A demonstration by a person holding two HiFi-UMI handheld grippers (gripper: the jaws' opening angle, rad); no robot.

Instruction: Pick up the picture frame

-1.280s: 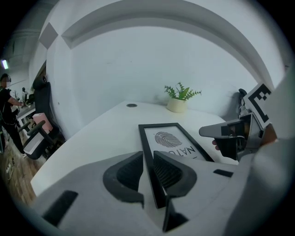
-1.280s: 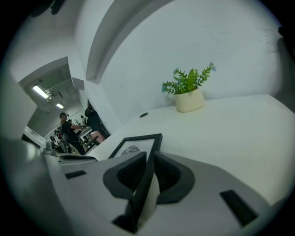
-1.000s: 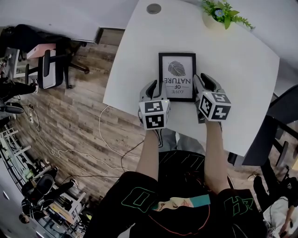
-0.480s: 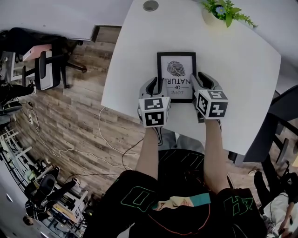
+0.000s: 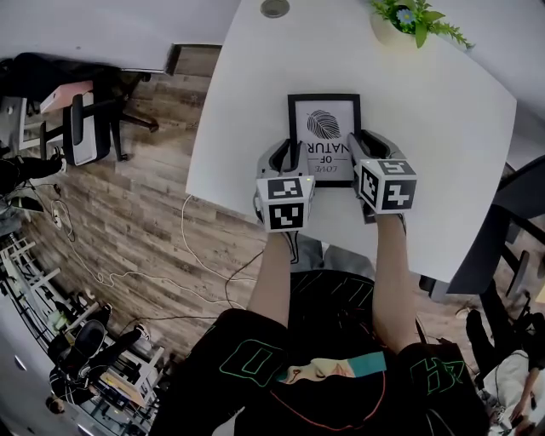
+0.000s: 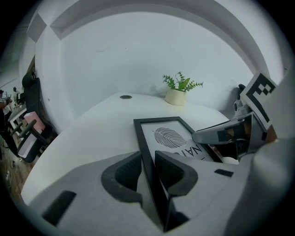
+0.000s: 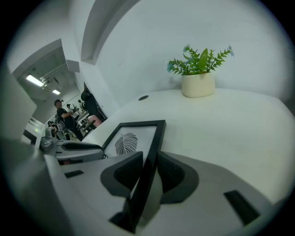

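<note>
Two claws are on the picture frame (image 5: 324,128), one per side, so the reach and the clamp look about done. The lift itself is what's left.

- Left claw (image 6: 147,166): clenched on the frame's left rail near the bottom corner, pads against both faces of it.
- Right claw (image 7: 150,168): jaws closing on the right rail, which sits between them. Pads look tight to it on both sides.
- Frame: lies flat on the white tabletop (image 5: 443,111), near the person's edge, w/ the leaf print facing up. Its far end rests on the surface. The near end disappears into the claw throats, so can't tell if that end is raised at all.
- Potted plant (image 5: 409,21) is well apart at the far side, no obstacle.

Judgement: roughly halfway. Grip is set, but the frame is not yet clear of the tabletop.

Vs. a sec ago: hardly any change. The frame is in the same spot and at the same angle, and both claws are at the same two corners. Only the right marker cube looks tipped a bit differently, showing more of its top face. No lift has begun.
</note>
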